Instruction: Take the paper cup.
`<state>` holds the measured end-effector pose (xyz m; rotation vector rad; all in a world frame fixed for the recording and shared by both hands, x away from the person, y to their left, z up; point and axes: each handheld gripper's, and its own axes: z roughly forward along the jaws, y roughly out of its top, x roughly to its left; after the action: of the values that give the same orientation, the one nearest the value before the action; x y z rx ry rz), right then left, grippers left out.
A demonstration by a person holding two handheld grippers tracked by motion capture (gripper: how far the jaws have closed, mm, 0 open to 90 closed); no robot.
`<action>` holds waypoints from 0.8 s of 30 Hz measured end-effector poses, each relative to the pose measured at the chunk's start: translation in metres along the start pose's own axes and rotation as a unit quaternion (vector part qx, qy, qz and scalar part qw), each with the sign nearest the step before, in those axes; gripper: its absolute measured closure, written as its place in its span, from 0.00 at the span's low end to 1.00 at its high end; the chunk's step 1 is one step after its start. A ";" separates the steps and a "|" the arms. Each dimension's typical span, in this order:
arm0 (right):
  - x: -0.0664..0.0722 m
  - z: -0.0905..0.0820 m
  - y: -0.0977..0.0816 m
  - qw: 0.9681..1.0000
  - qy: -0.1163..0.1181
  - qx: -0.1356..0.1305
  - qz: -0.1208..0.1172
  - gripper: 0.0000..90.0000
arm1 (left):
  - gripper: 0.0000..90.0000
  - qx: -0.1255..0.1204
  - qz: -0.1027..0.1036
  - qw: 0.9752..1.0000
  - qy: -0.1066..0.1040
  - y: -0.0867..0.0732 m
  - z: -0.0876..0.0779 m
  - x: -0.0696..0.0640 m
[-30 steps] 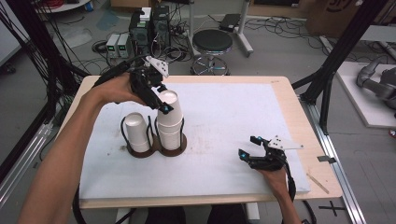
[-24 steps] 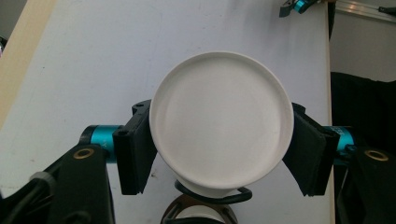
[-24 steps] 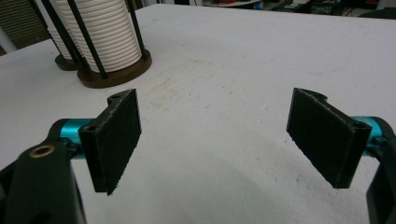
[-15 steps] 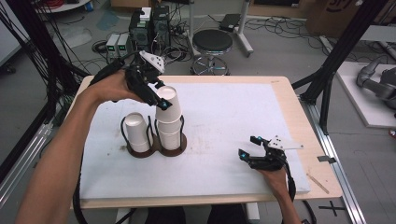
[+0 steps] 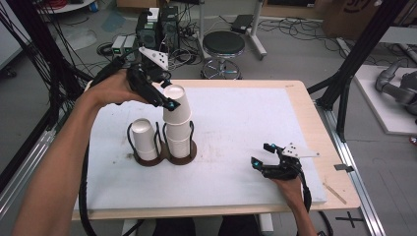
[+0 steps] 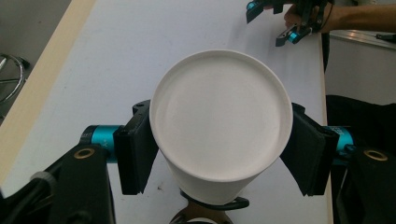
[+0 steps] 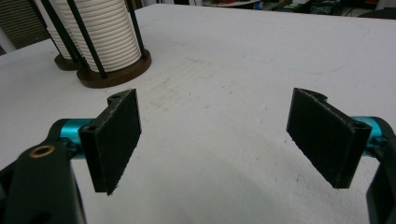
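A black round stool [image 5: 223, 44] stands beyond the table [image 5: 305, 113], beside electronics boxes [image 5: 157, 24].

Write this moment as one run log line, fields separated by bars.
left gripper: shut on top cup | cup stack: in holder | right gripper: open, empty, on table

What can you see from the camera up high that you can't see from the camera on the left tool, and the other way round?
High view alone: two wire holders with white cup stacks, the stool and the floor behind the table.

Left gripper view alone: the flat round bottom of the top cup, with a black pad pressed on each side.

Both: the top cup, the left tool gripping it, the white table, and the right tool open over the table.
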<state>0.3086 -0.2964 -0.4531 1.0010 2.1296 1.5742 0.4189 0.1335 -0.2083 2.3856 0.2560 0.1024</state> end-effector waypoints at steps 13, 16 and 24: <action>0.000 0.000 0.000 1.000 0.001 -0.002 0.000 0.20 | 0.37 -0.025 0.009 1.000 0.012 0.011 -0.016 -0.005; 0.000 0.000 0.000 1.000 0.001 -0.001 0.000 0.20 | 0.37 -0.028 0.008 0.999 0.015 0.010 -0.021 -0.006; 0.000 0.000 0.000 1.000 0.000 0.001 0.000 0.20 | 0.37 -0.042 0.005 0.999 0.020 0.008 -0.031 -0.009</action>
<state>0.3086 -0.2964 -0.4531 1.0009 2.1304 1.5725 0.4072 0.1469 -0.1799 2.3027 0.2542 0.1632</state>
